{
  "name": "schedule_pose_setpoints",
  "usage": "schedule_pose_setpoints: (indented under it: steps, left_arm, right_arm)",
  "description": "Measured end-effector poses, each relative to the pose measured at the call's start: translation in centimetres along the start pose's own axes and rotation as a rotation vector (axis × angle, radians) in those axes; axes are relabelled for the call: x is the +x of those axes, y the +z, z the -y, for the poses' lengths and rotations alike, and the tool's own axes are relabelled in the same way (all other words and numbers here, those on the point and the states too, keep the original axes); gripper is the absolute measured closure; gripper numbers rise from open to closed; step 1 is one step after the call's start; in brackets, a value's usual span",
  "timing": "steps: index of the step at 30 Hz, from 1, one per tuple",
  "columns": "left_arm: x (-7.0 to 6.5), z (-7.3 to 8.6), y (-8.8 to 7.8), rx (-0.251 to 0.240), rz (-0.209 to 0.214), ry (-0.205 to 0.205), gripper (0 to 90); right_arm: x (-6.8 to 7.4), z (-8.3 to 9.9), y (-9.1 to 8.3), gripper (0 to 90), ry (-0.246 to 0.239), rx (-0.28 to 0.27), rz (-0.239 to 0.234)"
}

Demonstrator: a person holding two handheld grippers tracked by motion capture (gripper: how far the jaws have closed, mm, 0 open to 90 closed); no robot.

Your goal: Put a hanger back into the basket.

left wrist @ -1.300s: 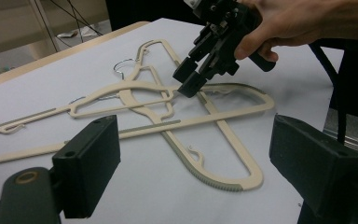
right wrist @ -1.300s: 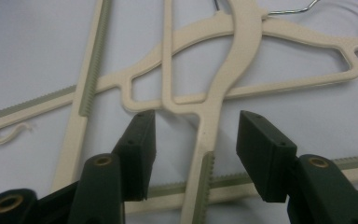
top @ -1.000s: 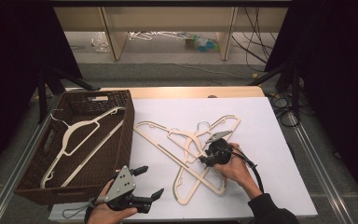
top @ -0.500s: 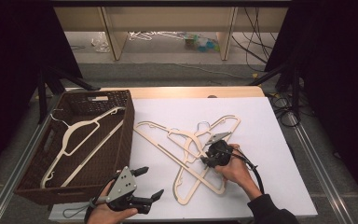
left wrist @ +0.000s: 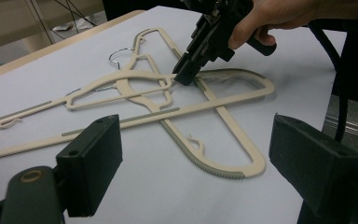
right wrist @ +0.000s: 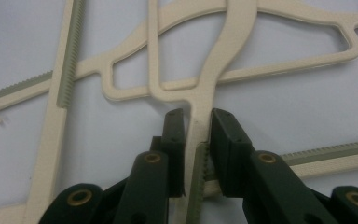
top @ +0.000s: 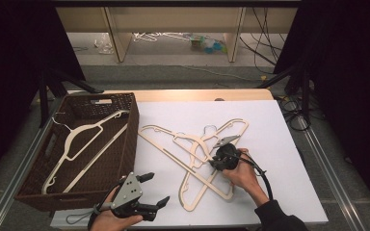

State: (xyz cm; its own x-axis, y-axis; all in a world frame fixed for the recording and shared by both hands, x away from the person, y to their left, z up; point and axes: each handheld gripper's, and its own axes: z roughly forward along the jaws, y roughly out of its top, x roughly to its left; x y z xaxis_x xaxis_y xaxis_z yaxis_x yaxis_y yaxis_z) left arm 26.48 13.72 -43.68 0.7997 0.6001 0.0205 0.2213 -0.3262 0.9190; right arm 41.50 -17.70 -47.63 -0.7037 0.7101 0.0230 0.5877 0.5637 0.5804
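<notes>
Cream plastic hangers [top: 192, 149] lie crossed over one another on the white table top [top: 270, 125]. My right gripper [top: 215, 164] points down at the crossing. Its jaws have just been closing, and they now pinch one hanger arm [right wrist: 200, 100] between the pads, so the right gripper [right wrist: 198, 126] is shut on it. The same gripper [left wrist: 185, 77] is seen from the side, tips on the hanger pile [left wrist: 214, 116]. My left gripper [top: 156, 189] hovers near the front edge, open and holding nothing; its pads [left wrist: 93, 158] frame the table.
A dark wicker basket [top: 134, 122] stands at the left with another cream hanger [top: 84, 139] inside. A black cable [top: 265, 178] trails from the right gripper. Shelves and loose cables lie beyond the table's far edge.
The right gripper's jaws have drawn together around the hanger arm. Both hands have kept their place.
</notes>
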Motion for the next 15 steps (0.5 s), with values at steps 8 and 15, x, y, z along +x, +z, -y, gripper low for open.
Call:
schedule_pose_setpoints:
  steps: [8, 15]
  left_arm:
    - [0.0, 0.0, 0.0, 0.004, 0.0, 0.003, 17.3]
    - [0.2, -0.1, 0.2, 0.003, -0.007, -0.004, 17.5]
  right_arm:
    - [-1.3, 0.3, -1.8, 79.6, -0.014, -0.014, 0.003]
    - [-0.5, 1.1, -4.9, 79.7, -0.087, -0.014, 0.008]
